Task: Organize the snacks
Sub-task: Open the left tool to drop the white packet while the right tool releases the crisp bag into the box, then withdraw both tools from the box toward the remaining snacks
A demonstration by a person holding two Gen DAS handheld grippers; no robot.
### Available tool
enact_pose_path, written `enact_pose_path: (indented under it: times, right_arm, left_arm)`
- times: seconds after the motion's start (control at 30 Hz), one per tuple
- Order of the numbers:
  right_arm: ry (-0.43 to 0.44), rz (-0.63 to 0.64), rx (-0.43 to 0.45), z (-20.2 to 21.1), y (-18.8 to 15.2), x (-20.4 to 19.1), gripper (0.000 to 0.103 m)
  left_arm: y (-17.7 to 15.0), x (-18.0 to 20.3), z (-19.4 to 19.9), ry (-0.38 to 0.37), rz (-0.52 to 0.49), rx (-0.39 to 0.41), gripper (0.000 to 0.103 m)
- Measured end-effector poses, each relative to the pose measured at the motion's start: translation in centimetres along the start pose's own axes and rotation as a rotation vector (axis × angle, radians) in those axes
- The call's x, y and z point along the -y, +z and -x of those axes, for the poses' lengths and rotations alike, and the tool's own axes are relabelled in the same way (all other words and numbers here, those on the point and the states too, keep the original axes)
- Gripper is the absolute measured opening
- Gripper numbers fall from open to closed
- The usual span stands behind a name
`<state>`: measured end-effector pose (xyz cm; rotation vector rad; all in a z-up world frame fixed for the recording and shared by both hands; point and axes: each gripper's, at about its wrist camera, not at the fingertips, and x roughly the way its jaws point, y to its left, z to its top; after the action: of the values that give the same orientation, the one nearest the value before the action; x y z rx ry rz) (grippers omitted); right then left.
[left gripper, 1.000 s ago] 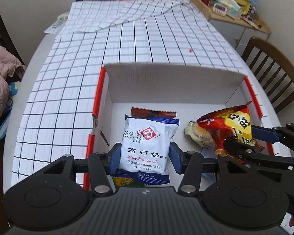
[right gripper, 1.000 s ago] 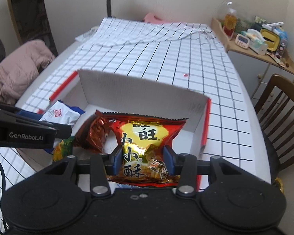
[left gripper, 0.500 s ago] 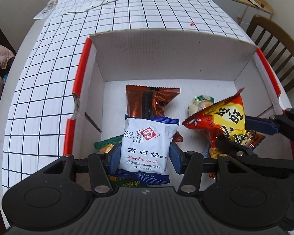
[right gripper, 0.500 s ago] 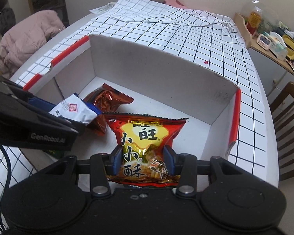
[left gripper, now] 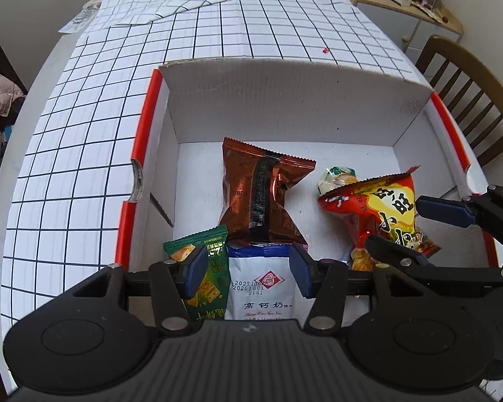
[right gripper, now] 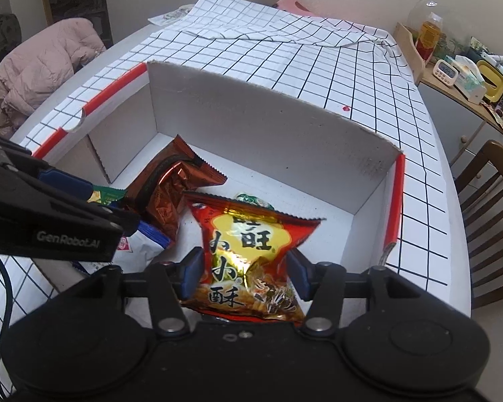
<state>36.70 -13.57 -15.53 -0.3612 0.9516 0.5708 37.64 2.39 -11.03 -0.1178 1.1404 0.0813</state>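
Since the earlier frames both tools have sunk into the white box (left gripper: 295, 110), and the right tool's jaws have just been opening around the red snack bag (right gripper: 251, 251). That bag, pinched narrow a second ago, now spreads wider between the blue pads, which stand just beside its creased sides; whether they still press on it I cannot tell. The white biscuit packet (left gripper: 261, 288) sits lower and nearer the left camera than before, overlapping the lower edge of the brown packet (left gripper: 261, 197).

The worktop (left gripper: 84, 154) wears a white cloth with a black grid, rumpled at the far end. A wooden chair (left gripper: 469, 87) stands at its right side, a pink padded jacket (right gripper: 40, 70) lies off to the left, and a cluttered side shelf (right gripper: 466, 77) holds a timer and bottles. The box, red-edged along both side rims, lies open on the cloth; its tall far wall blocks any reach from beyond.

The left tool (left gripper: 248, 271) is partly open with its pads against the sides of the white biscuit packet, which has a blue border, a red diamond mark and printed dates. The right tool (right gripper: 244, 274) is also about half open. The red bag is glossy, with a yellow panel and large characters. The brown packet lies flat mid-floor, seam up. A green cracker packet (left gripper: 204, 271) lies by the left pad, and a small pale green-topped snack (left gripper: 338, 177) peeks out behind the red bag.
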Motion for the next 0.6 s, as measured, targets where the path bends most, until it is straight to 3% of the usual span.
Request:
enact_pose_path:
  times: [0.13, 0.6]
  right_arm:
    - [0.003, -0.019, 0.026, 1.3, -0.2, 0.2, 0.063]
    - [0.015, -0.097, 0.135, 7.7, -1.8, -0.3, 0.074]
  left_arm:
    - [-0.4, -0.4, 1.1, -0.017, 0.011, 0.022, 0.056]
    - [-3.1, -0.7, 7.1, -0.054, -0.009, 0.148, 0.057]
